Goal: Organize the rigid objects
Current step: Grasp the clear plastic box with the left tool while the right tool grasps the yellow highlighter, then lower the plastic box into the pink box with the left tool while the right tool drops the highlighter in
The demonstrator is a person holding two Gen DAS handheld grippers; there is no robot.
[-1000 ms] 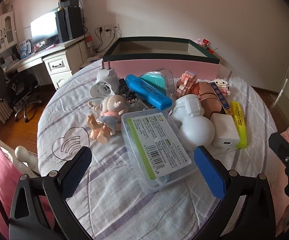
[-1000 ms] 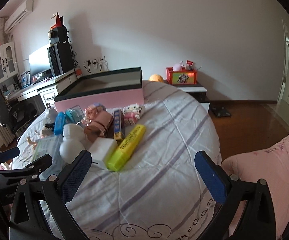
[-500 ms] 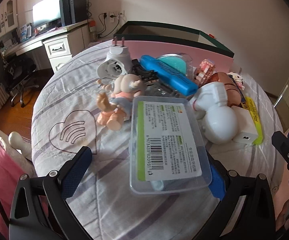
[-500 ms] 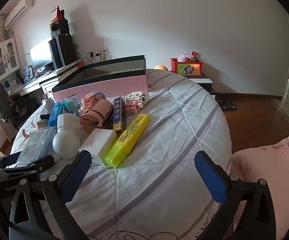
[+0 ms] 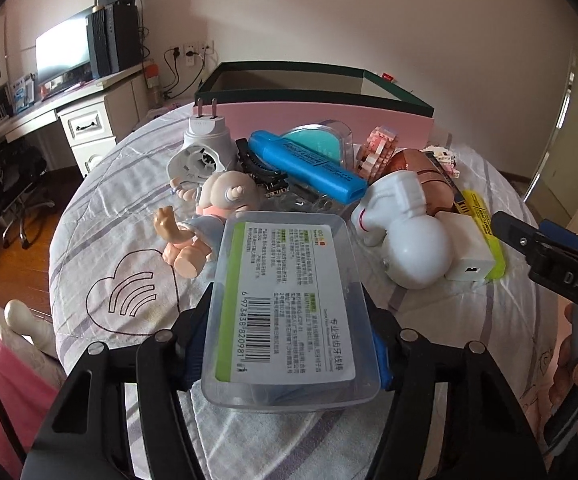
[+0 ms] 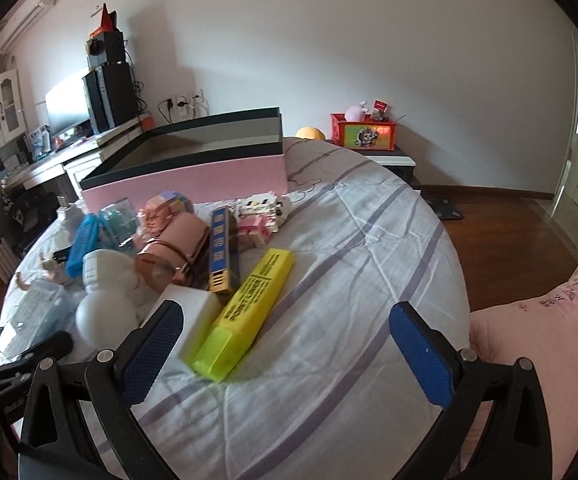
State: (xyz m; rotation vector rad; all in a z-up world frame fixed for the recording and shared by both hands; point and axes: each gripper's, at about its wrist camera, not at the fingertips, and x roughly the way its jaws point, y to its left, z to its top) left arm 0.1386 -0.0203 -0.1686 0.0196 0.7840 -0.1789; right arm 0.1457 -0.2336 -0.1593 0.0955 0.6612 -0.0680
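Ahead, left tool (image 5: 289, 344) clenched on clear floss box (image 5: 289, 304), doll (image 5: 205, 216) and white bottle (image 5: 405, 236) flanking; right tool (image 6: 289, 356) spread wide above yellow highlighter (image 6: 249, 312).

A monitor (image 5: 63, 54) on a desk (image 5: 49, 110); a red box (image 6: 363, 132) on a nightstand (image 6: 389, 157).

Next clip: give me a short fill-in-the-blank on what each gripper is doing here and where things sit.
1. The left gripper is shut on the clear ____ box.
2. The right gripper fingers stand ____, holding nothing.
3. The yellow highlighter lies beside a ____ charger block.
4. The pink storage box has a dark ____ rim.

Missing: plastic; open; white; green
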